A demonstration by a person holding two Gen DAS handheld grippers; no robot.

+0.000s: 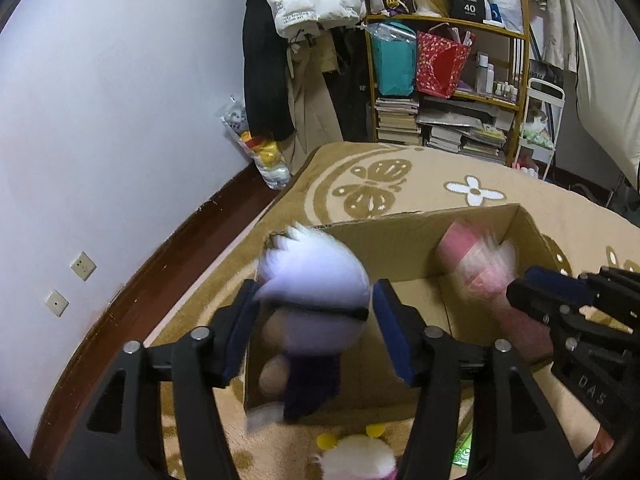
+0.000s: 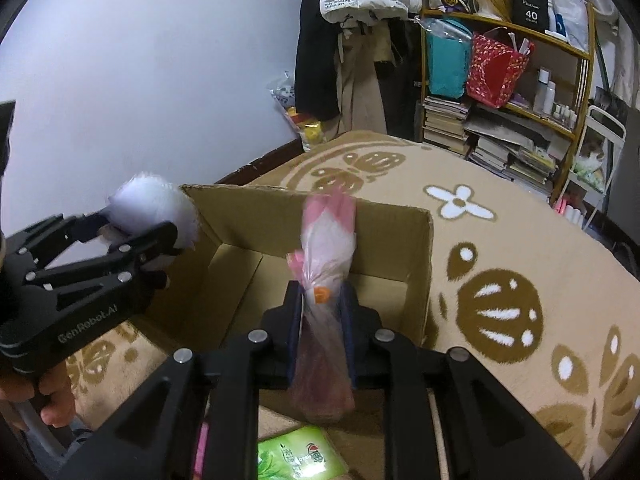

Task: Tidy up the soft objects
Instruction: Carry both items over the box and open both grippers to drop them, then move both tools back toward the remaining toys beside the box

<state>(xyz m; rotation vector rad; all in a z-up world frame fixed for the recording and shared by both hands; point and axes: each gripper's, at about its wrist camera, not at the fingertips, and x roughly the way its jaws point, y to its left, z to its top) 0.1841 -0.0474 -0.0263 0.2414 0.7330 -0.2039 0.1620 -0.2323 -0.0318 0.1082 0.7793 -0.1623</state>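
Note:
An open cardboard box [image 1: 380, 248] [image 2: 416, 248] stands on the beige carpet. My left gripper [image 1: 316, 304] [image 2: 132, 228] hovers over the box's near left corner. Between its blue pads is a plush doll [image 1: 312, 280] [image 2: 148, 208] with white spiky hair, a black band and a dark purple body. The doll is blurred, a thin gap shows at the right pad, and the jaws stand open. My right gripper [image 2: 322, 300] [image 1: 520, 292] is shut on a pink soft toy [image 2: 328, 240] [image 1: 476, 256] wrapped in clear plastic, held over the box's right side.
A white fluffy toy [image 1: 356, 460] and a green packet [image 2: 300, 456] lie on the patterned carpet [image 2: 520, 280] in front of the box. At the far wall are a shelf [image 1: 440, 80] of books and gift bags, hanging coats [image 1: 280, 60], and a plastic bag of toys [image 1: 264, 156].

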